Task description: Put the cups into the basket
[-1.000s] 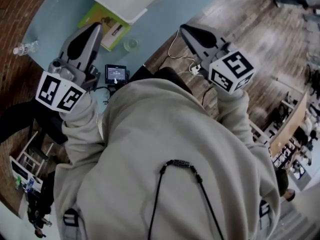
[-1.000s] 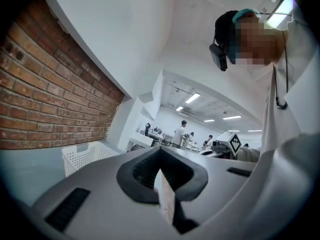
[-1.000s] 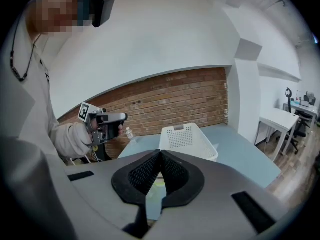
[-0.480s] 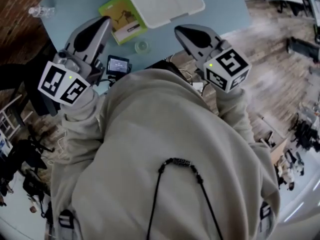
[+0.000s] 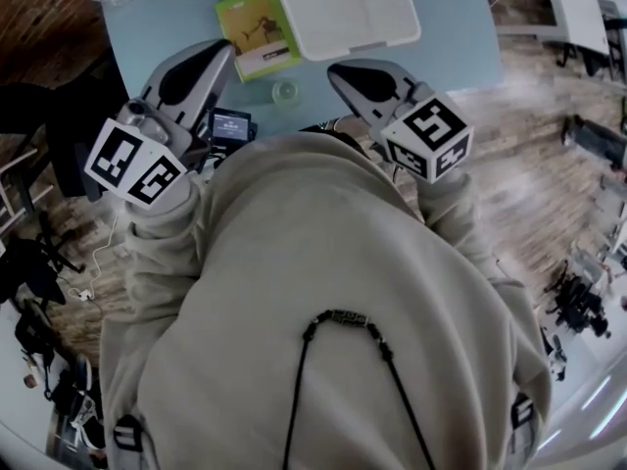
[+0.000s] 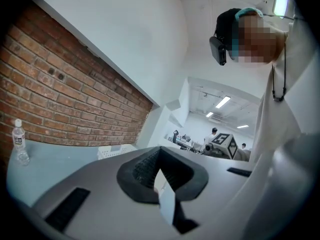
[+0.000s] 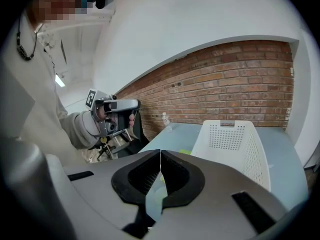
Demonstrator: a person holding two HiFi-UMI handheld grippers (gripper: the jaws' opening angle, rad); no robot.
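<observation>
cup [image 5: 285, 92]: just short of the basket [image 5: 343, 13], between your left gripper [image 5: 217, 55] and right gripper [image 5: 341, 70]. both: jaws together, empty; right looks nearer

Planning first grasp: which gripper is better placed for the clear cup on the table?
Right, probably. The right gripper looks nearer the cup and basket, tilted toward the table; the left gripper points at the wall.
</observation>
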